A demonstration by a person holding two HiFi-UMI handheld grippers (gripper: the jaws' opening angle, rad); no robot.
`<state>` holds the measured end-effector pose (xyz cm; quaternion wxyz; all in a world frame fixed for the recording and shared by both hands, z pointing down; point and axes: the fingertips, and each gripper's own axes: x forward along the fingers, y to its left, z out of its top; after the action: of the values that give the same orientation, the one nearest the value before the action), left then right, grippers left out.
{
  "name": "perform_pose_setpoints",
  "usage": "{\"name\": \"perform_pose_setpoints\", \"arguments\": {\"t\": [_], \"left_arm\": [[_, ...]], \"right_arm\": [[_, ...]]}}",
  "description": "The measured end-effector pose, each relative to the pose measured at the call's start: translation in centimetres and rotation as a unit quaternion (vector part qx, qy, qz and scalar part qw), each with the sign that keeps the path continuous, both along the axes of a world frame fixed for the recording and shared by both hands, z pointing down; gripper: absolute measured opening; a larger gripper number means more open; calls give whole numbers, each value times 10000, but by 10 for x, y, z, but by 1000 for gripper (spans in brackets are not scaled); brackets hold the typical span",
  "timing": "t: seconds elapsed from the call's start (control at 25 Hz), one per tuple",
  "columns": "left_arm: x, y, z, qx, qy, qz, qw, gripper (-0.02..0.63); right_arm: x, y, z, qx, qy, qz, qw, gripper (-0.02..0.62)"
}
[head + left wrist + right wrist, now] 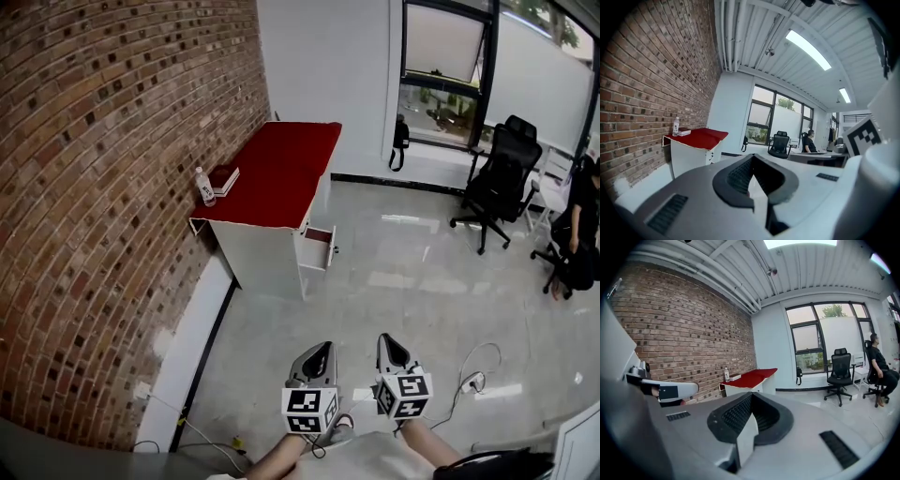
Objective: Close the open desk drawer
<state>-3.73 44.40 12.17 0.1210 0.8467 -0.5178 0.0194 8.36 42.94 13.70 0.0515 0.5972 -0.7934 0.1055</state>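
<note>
- Two grey hand-held grippers, your left gripper (pixel 317 361) and your right gripper (pixel 392 354), sit side by side low in the head view. They are close to your body because you stand well apart from the work.
- Both have their jaws pressed together with nothing between them; each gripper view shows the dark ribbed pads meeting in a closed wedge. That suits the job, I judge: a drawer front is pushed, not grasped, and closed tips give a firm pushing point.
- The white desk with the red top (pixel 281 169) stands with one long side against the red brick wall (pixel 94 187), across a stretch of pale glossy floor (pixel 394 281) from you.
- The small white open drawer (pixel 320 246), with a strip of red showing inside, juts from the desk's room-facing side near the corner closest to you. It is plainly out, so the closing has not begun.
- A clear plastic bottle with a white label (pixel 204 187) stands upright on the top by the wall, just beside a flat red-and-white book (pixel 225 178). Both are away from the drawer and should not matter.
- Your next move is likely to walk up on the room side, so you meet the drawer front squarely and push along its slide.
- The black mesh office chair (pixel 500 178) and the seated person in dark clothes (pixel 579 220) are far right by the windows, off your likely path. The white power strip with its cable (pixel 472 382) lies near your right gripper, so mind your feet.
</note>
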Motion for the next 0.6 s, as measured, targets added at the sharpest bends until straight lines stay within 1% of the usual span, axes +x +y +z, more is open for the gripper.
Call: {"name": "perform_pose_setpoints", "arguments": {"t": [0.32,0.6], "left_arm": [[41,-60,1,-2,-101,110,9999,8],[76,-94,3,-10,-232,210,9995,8]], "right_arm": [[33,-58,3,4,-62,-2,10000,-2],[54,-92,9,-63,-125,-68,9999,-2]]}}
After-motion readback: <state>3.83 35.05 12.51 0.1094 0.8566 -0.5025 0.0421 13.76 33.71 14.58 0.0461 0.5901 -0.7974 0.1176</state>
